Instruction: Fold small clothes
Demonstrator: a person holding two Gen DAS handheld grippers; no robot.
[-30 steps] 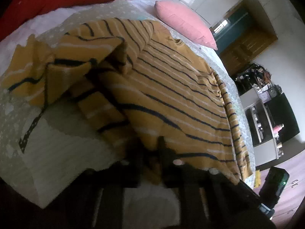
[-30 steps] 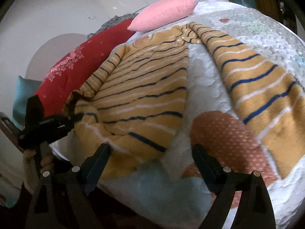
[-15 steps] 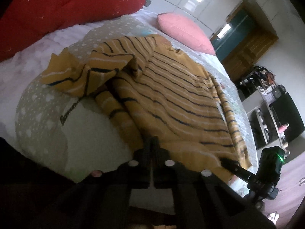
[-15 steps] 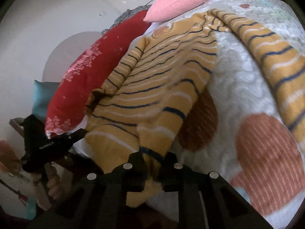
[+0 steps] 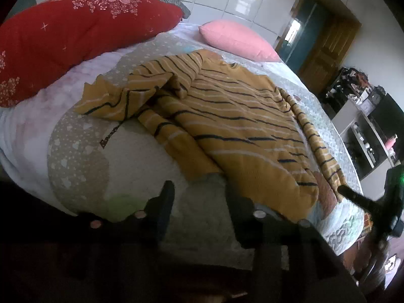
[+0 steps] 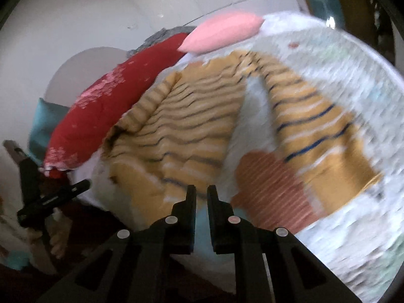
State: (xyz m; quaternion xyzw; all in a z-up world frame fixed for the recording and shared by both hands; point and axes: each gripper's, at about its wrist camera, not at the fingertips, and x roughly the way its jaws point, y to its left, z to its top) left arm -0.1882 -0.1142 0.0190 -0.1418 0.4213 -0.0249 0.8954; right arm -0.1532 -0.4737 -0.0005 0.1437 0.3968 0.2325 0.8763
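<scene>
A patterned quilt point(image 5: 83, 156) covered the bed, and on it the mustard striped sweater point(image 5: 234, 116) lay spread, its hem just ahead of both sets of jaws. The left gripper point(image 5: 199, 197) had just been opening, nothing between its fingers. The right gripper point(image 6: 201, 197) stood nearly pressed together, pinching nothing.

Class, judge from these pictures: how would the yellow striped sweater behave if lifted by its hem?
The yellow striped sweater would probably be floppy: its sleeve lies crumpled in soft folds. It would likely drape and sag rather than hold shape. The knit looks thick, so probably not slippery.
</scene>
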